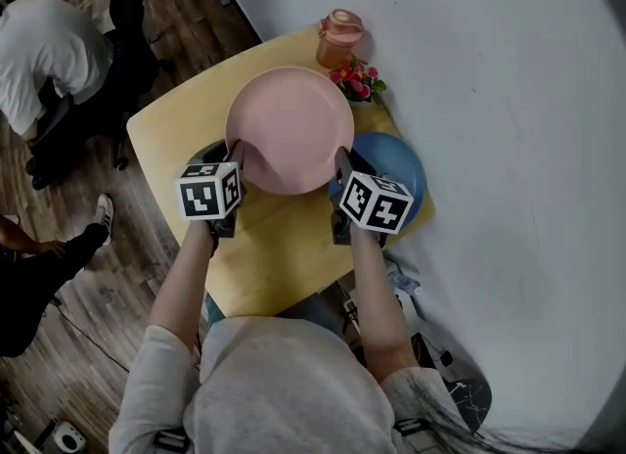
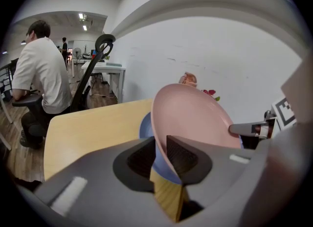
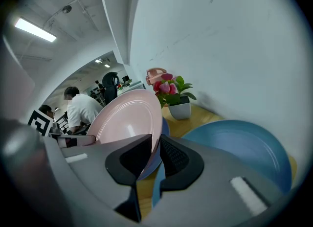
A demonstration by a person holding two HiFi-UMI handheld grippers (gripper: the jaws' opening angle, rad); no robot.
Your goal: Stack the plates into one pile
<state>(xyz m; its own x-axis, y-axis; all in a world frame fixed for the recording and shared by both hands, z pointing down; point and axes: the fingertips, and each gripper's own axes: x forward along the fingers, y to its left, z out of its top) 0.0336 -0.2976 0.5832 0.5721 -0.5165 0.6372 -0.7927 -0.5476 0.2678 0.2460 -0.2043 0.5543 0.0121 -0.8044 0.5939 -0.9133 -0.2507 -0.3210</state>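
two grippers hold one plate between them.

head view: my left gripper (image 1: 235,154) bites the left rim of the pink plate (image 1: 290,124), and my right gripper (image 1: 342,160) bites the right rim. the pink plate sits face up over the far part of the table (image 1: 264,256). the blue plate (image 1: 396,163) lies flat on the table, to the right of the pink plate and lower. the pink plate's right edge covers a bit of it. my right gripper is the near one to the blue plate. so i think the coming move is to the right and down. a plate is round, so it has no long side. the line from one gripper to the other runs left to right. a cup (image 1: 338,39) and flowers (image 1: 358,80) stand at the far edge, close to both plates.

left gripper view: my jaws are narrow and closed on the rim of the pink plate (image 2: 190,118). a thin blue-purple edge (image 2: 145,125) shows under it. i cannot tell if that is one more plate or the pink one's underside.

right gripper view: my jaws are narrow here too, closed on the pink plate (image 3: 129,118). the blue plate (image 3: 234,143) lies just to the right, face up, with nothing on it.
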